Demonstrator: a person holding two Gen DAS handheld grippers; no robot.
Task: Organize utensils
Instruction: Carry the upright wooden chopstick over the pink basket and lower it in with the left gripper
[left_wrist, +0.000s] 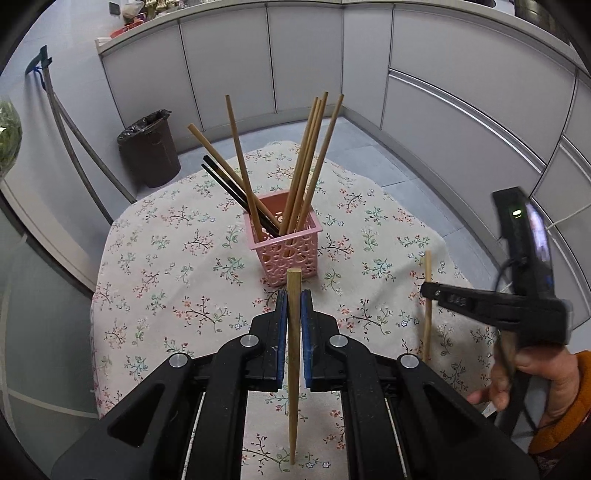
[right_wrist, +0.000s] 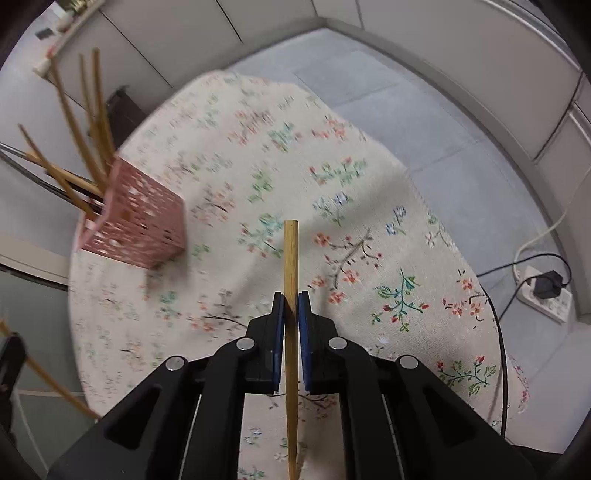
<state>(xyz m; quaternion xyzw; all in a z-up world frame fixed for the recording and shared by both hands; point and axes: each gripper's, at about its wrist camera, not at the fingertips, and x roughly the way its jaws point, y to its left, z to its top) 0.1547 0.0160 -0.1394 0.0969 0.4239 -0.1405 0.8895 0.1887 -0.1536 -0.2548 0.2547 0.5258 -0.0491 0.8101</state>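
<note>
- Left gripper (left_wrist: 294, 295) clamps a wooden chopstick (left_wrist: 293, 354) upright.
- Right gripper (right_wrist: 291, 299) pinches another chopstick (right_wrist: 290, 280).
- Pink basket (left_wrist: 286, 247) holds more chopsticks.

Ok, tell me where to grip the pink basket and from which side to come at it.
Take the pink basket by one upper wall just under the rim, coming from the near side; the chopsticks fan out above and block a straight-down approach, and the perforated walls are thin enough for jaws.
</note>
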